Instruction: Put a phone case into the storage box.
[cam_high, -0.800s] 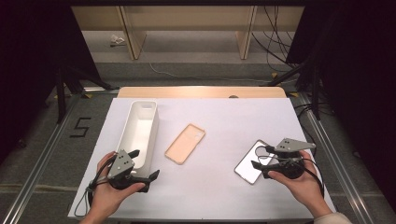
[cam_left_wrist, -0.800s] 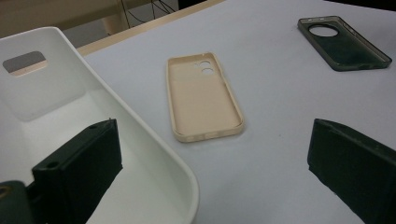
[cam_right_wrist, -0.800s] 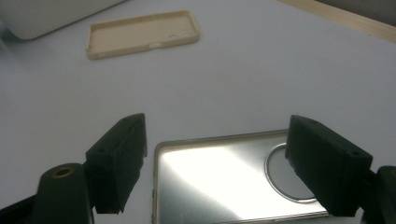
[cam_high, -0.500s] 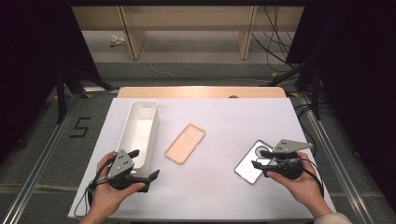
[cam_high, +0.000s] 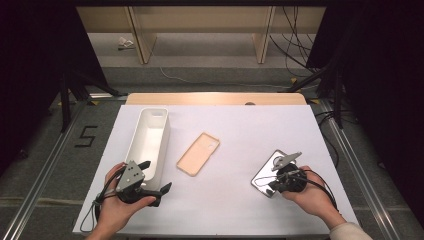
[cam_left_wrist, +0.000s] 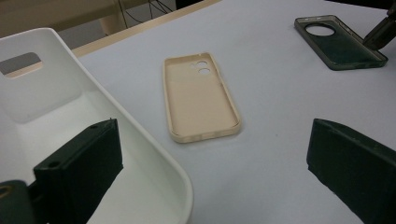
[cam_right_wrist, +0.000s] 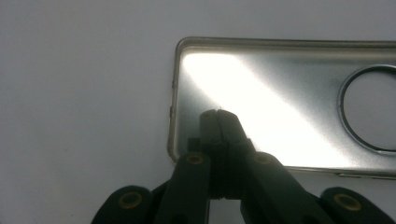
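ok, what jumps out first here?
The right gripper, jaws shut, with its tip over the glossy dark phone case at the table's right. Mid-table lies a beige case, inner side up. At left, the open left gripper straddles the near corner of a white bin.

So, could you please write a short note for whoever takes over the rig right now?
Left gripper: open, one jaw inside the near end of the white bin, the other outside its wall; nothing gripped.
Right gripper: shut, nothing between its jaws, tips over the near end of the dark phone case; whether they touch it I cannot tell.
Things: the beige phone case lies flat, inside up, mid-table between the bin and the dark case; the dark case lies at the right.
Done: neither case lifted or placed.
Left: probably to pick up the cases; the bin looks the likely destination.
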